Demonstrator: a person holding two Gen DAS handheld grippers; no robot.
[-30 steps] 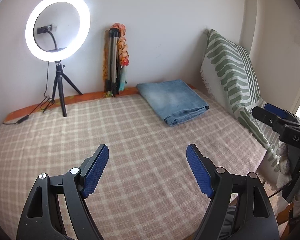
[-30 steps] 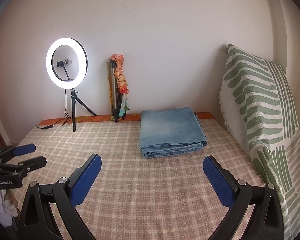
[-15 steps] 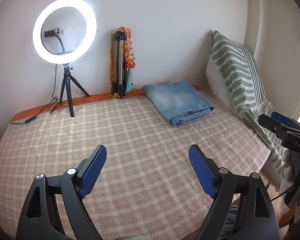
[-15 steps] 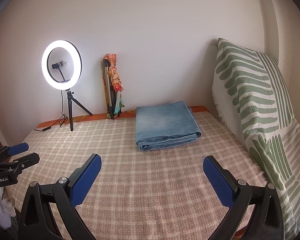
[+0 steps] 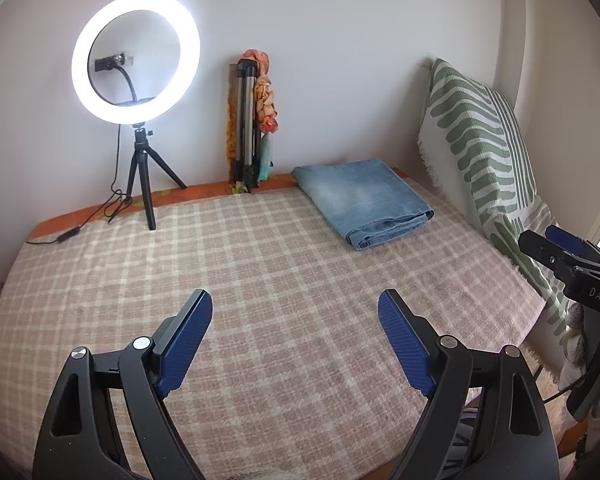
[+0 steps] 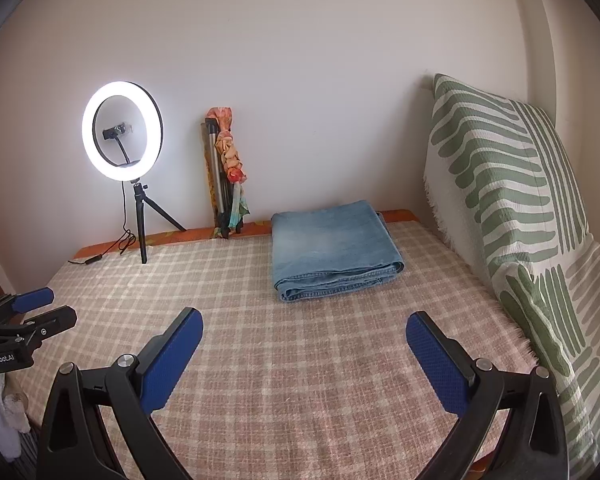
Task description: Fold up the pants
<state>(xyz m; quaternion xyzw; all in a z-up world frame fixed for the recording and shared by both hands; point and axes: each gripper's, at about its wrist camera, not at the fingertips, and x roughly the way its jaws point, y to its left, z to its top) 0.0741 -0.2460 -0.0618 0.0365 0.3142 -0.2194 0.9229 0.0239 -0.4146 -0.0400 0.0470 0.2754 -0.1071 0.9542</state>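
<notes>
The blue denim pants (image 5: 364, 200) lie folded into a neat rectangle at the far right of the bed, near the wall; they also show in the right wrist view (image 6: 332, 246). My left gripper (image 5: 296, 308) is open and empty, held above the near part of the bed, well back from the pants. My right gripper (image 6: 304, 326) is open and empty, also back from the pants. Each gripper shows at the edge of the other's view: the right gripper (image 5: 556, 246) and the left gripper (image 6: 40, 308).
The bed has a pink-and-cream checked cover (image 5: 260, 280). A lit ring light on a small tripod (image 5: 136, 56) stands at the far left, with its cable on the bed. A folded tripod with a cloth (image 5: 248, 120) leans on the wall. A green-striped cushion (image 6: 512, 200) lines the right side.
Both grippers have drawn back and risen a little from the bed, so the pants look smaller and farther. The jaws stay open. The pants have not moved.
</notes>
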